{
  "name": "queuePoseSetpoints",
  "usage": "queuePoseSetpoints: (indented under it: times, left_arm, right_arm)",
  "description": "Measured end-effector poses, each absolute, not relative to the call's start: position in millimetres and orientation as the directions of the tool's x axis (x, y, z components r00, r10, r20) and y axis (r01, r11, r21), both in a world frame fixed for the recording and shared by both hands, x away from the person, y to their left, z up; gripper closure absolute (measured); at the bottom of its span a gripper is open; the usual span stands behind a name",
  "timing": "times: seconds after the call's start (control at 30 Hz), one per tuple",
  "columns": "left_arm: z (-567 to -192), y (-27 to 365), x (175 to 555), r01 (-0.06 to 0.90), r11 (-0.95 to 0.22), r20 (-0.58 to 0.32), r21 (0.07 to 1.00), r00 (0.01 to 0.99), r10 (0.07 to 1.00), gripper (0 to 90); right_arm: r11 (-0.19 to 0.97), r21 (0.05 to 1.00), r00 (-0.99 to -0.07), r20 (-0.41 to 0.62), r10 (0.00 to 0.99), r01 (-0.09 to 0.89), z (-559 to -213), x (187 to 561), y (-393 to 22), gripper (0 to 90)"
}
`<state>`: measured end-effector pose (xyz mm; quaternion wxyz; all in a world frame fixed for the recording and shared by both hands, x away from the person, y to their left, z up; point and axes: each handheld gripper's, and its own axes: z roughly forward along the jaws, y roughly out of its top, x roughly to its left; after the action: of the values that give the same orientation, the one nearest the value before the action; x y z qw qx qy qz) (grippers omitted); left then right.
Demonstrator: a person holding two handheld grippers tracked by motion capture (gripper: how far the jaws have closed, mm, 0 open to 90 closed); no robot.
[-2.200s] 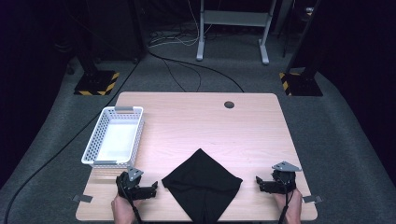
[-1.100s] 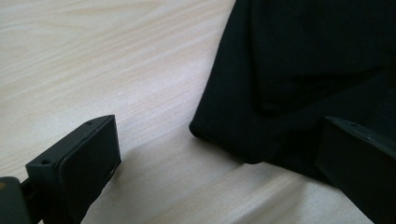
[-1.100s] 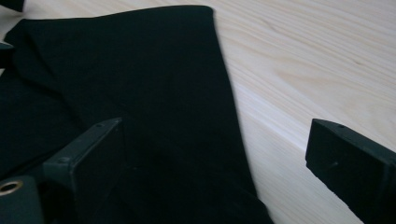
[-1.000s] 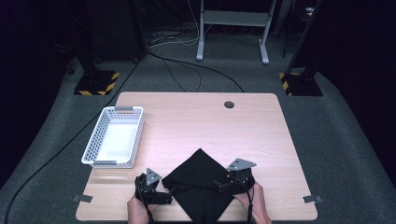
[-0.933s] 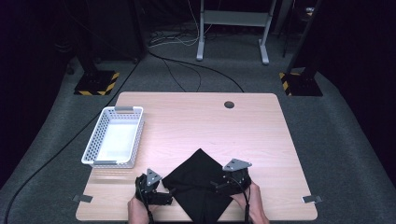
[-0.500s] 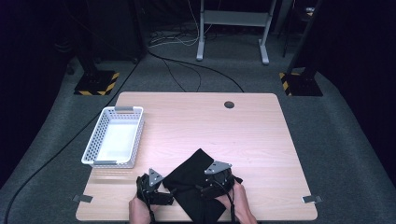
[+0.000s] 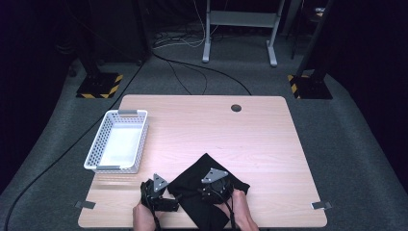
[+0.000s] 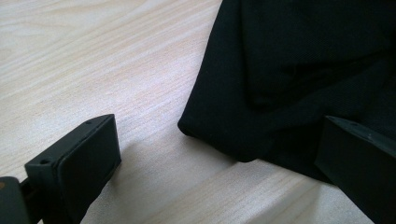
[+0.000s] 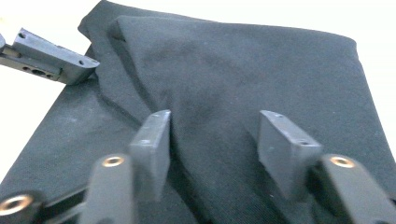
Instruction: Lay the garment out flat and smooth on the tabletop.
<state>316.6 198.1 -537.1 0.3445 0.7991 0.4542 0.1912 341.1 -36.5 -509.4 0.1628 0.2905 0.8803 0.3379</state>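
The cloth (image 7: 207, 190), a black fabric piece, lies at the near edge of the table (image 7: 202, 130), between the two grippers, with its right part already thrown over toward the middle so that a folded layer rests on the lower one. The basket (image 7: 118, 147), white and without contents, stands well apart at the left.

The left gripper (image 8: 219, 140) rests on the wood with its jaws spread wide. The rounded left corner of the cloth sits between them, and one jaw lies over the fabric's edge, but nothing is pinched. The hand (image 7: 144, 219) behind it is low at the table's near edge.

The right gripper (image 9: 212, 140) lies on top of the cloth, over the folded layer. Its jaws have just been closing and now stand half apart. Fabric lies under and between them, yet a gap shows between the pads, so no grip on a fold can be seen.

The step in hand looks like a fold, with the right side carried across toward the left. The next move probably calls for letting the carried edge settle flat, then closing the left gripper on its corner. A careless lift could drag the upper layer and undo the fold.
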Motion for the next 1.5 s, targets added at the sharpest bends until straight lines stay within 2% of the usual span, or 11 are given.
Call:
queuePoseSetpoints:
  times: [0.1, 0.17, 0.2, 0.23, 0.27, 0.3, 0.4, 1.0, 1.5]
  left_arm:
    - [-537, 198, 317, 0.594, -0.35, -0.007, 0.724, 0.514, 0.858, 0.0]
    - [-537, 198, 317, 0.594, -0.351, -0.007, 0.724, 0.515, 0.857, 0.0]
    - [-537, 198, 317, 0.594, -0.351, -0.007, 0.724, 0.515, 0.857, 0.0]
    - [-537, 198, 317, 0.594, -0.35, -0.008, 0.724, 0.515, 0.857, 0.0]
    - [-537, 198, 317, 0.594, -0.35, -0.008, 0.724, 0.514, 0.858, 0.0]
    - [-537, 198, 317, 0.594, -0.35, -0.007, 0.724, 0.514, 0.858, 0.0]
    - [-537, 198, 317, 0.594, -0.35, -0.007, 0.724, 0.514, 0.858, 0.0]
    - [-537, 198, 317, 0.594, -0.35, -0.007, 0.724, 0.514, 0.858, 0.0]
    - [-537, 198, 317, 0.594, -0.35, -0.007, 0.724, 0.514, 0.858, 0.1]
  right_arm:
    - [0.603, 0.695, -0.776, -0.102, 0.623, 0.392, -510, 339, -38, 58.3]
    - [0.601, 0.699, -0.775, -0.105, 0.623, 0.388, -510, 338, -38, 61.8]
    - [0.598, 0.702, -0.773, -0.107, 0.626, 0.387, -510, 338, -39, 65.7]
    - [0.586, 0.712, -0.77, -0.101, 0.63, 0.387, -509, 338, -40, 74.2]
    - [0.586, 0.712, -0.77, -0.101, 0.63, 0.387, -509, 338, -40, 74.2]
    - [0.582, 0.718, -0.767, -0.105, 0.634, 0.383, -508, 339, -42, 80.2]
    - [0.563, 0.729, -0.766, -0.084, 0.637, 0.389, -508, 341, -46, 82.7]
    - [0.455, 0.784, -0.729, -0.004, 0.684, 0.423, -496, 347, -68, 83.0]
    - [0.408, 0.8, -0.694, 0.015, 0.719, 0.44, -490, 354, -85, 82.9]
